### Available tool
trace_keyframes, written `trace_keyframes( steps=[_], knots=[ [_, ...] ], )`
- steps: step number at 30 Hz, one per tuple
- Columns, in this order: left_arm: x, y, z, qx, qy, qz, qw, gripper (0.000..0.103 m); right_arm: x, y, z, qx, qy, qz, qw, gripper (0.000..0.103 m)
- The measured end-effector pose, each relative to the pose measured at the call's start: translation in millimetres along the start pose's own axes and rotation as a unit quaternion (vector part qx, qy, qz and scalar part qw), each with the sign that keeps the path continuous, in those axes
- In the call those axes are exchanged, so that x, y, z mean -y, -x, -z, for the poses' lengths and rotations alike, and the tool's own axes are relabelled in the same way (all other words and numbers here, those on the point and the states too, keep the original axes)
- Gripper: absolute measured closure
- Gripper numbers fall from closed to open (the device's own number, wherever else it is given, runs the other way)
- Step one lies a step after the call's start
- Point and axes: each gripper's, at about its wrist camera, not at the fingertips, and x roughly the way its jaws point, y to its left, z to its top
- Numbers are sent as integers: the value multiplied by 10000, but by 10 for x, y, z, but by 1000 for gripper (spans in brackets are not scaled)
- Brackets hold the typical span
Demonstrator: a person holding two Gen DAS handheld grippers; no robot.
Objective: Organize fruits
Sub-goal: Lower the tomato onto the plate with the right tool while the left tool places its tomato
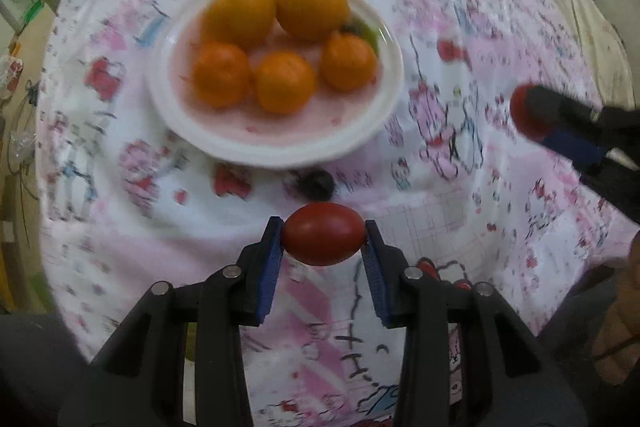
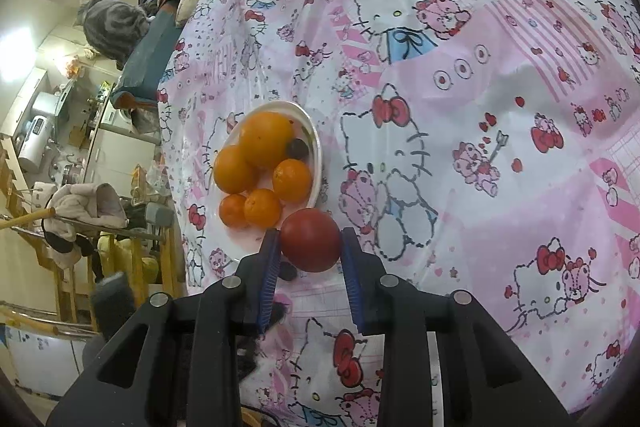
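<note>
Left gripper [image 1: 324, 235] jaws clamped on oval red fruit [image 1: 324, 234], right gripper [image 2: 307, 246] jaws gripping round red fruit [image 2: 310, 239], white plate [image 1: 200, 131] with five oranges [image 1: 285, 82] on patterned cloth [image 2: 500, 115], small dark fruit [image 1: 316, 183] beside plate.

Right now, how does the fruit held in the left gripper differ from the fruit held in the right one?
The left tomato looks oval, gripped at its two ends; the right tomato looks rounder and fuller. The left tomato sits at the very tips of the left gripper, while the right tomato sits a little deeper in the right gripper. Both are red, smooth, clamped between blue fingers and off the plate.
</note>
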Motion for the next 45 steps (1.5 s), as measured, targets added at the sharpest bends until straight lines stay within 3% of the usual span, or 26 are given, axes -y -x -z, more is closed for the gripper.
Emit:
trace_keyframes(
  steps=[7, 13, 19, 29, 36, 38, 39, 40, 45],
  knots=[
    [-453, 425, -374, 504, 116, -290, 9982, 68, -328, 107, -268, 125, 269, -134, 9995, 71],
    [-881, 592, -633, 783, 348, -456, 9953, 68, -551, -61, -443, 17, 490, -136, 9987, 71],
    [-1127, 582, -711, 903, 755, -179, 9929, 68, -745, -519, -548, -402, 682, -35, 9969, 71],
    [-1335, 547, -723, 862, 1062, -29, 9906, 68, -908, -1275, -541, -1127, 1055, 368, 9873, 70],
    [-1351, 534, -759, 746, 1178, 210, 9900, 68, -932, -1481, -487, -1319, 1125, 414, 9840, 68],
    [-1335, 545, -784, 773, 1155, 209, 9901, 68, -933, -1464, -495, -1235, 1158, 500, 9843, 63],
    [-1322, 544, -794, 778, 1139, 211, 9902, 68, -934, -1447, -502, -1179, 1179, 510, 9847, 48],
    [-1314, 539, -802, 775, 1126, 215, 9904, 68, -925, -1410, -510, -1087, 1188, 513, 9856, 42],
    [-1260, 501, -831, 769, 1061, 139, 9913, 68, -886, -1264, -572, -960, 1085, 321, 9889, 42]
  ],
)
